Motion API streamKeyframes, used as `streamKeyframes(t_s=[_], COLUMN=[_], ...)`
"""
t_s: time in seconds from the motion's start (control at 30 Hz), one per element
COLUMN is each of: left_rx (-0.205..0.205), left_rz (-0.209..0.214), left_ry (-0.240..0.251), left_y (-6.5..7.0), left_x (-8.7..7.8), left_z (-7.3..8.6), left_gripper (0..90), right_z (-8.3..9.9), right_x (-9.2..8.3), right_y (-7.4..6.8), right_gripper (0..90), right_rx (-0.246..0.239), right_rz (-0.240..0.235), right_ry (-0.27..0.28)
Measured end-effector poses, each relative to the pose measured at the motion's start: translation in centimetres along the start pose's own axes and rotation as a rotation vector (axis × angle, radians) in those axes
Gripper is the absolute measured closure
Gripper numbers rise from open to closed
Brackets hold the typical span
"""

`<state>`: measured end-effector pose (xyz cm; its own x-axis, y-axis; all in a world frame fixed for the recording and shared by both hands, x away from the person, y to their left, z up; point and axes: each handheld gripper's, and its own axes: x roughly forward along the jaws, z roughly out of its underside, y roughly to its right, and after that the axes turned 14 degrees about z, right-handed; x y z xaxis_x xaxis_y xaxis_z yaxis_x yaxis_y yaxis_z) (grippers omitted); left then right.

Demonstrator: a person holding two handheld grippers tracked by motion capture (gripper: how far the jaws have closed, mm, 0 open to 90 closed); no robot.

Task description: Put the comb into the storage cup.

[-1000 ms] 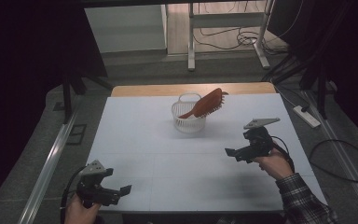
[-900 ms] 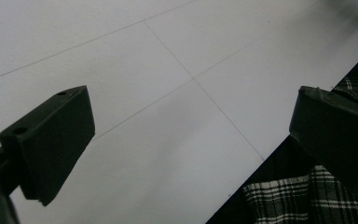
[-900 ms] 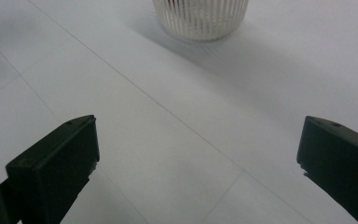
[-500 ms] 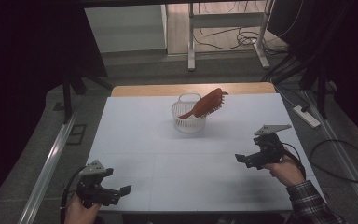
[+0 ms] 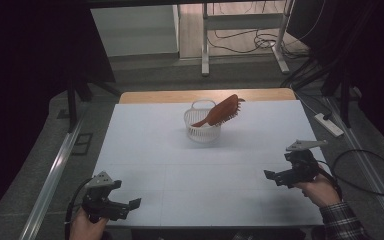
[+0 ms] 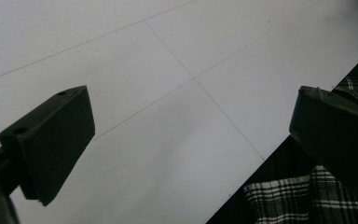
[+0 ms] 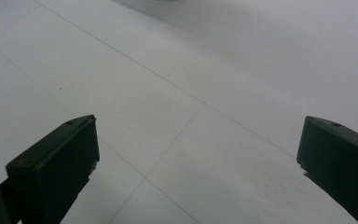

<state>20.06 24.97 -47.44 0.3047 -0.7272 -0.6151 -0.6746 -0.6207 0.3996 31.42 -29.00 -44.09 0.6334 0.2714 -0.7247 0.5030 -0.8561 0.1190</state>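
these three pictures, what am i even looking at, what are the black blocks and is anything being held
A person sits at a white table with a hand-held two-jaw gripper in each hand. The high view looks down from above: the left gripper is at the near left corner, the right gripper near the right edge. The other two pictures come from cameras riding on the grippers; the black blocks are each gripper's own jaws, wide apart over bare tabletop, holding nothing. Farther back stands a white basket with a brown hairbrush leaning out of it.
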Motion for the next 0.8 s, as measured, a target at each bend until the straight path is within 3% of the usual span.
streamKeyframes(t_s=[0.8], left_rx=[-0.003], left_rz=[-0.003], left_ry=[0.001], left_y=[0.0], left_x=[0.0], left_z=[0.0], left_gripper=[0.6], right_z=[3.1], right_x=[-2.0], right_y=[1.0], right_gripper=[0.0], right_rx=[0.039], right_rz=[0.057], right_ry=[-0.030])
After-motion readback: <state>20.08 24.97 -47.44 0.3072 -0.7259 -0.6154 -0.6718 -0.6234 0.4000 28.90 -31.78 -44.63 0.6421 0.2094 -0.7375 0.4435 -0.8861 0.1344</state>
